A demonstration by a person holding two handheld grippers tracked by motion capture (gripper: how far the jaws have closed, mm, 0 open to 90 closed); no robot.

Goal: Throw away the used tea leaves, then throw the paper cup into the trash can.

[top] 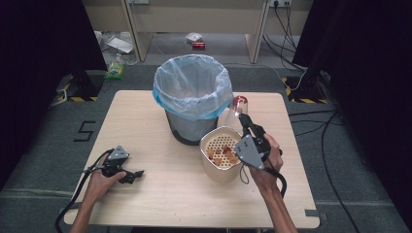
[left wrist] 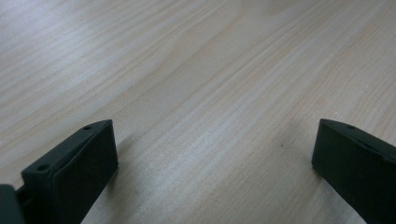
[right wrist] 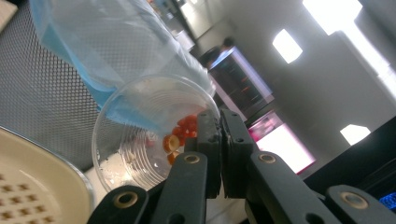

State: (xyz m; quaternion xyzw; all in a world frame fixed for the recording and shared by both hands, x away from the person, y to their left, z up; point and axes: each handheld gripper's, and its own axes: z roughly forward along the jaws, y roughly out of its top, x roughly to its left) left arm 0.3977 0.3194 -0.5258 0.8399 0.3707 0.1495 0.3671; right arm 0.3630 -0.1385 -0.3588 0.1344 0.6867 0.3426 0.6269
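My right gripper [top: 244, 119] is shut on the rim of a clear plastic cup [top: 237, 108], which it holds tilted just right of the bin. In the right gripper view the jaws of that gripper [right wrist: 219, 154] pinch the cup [right wrist: 140, 140] at its edge, and small red and orange pieces [right wrist: 183, 127] cling inside it. Below the cup stands a white pot with a perforated insert [top: 219, 167] that holds orange-brown scraps [top: 222, 154]. My left gripper [top: 134, 175] rests open on the table [top: 160, 194], its jaws [left wrist: 215, 158] wide apart over bare wood.
A black mesh bin [top: 187, 127] with a pale blue liner [top: 192, 87] stands at the table's middle back, close to the cup and pot. The liner [right wrist: 116, 46] and mesh [right wrist: 42, 93] fill the right gripper view's left. Cables run across the floor [top: 335, 145] at the right.
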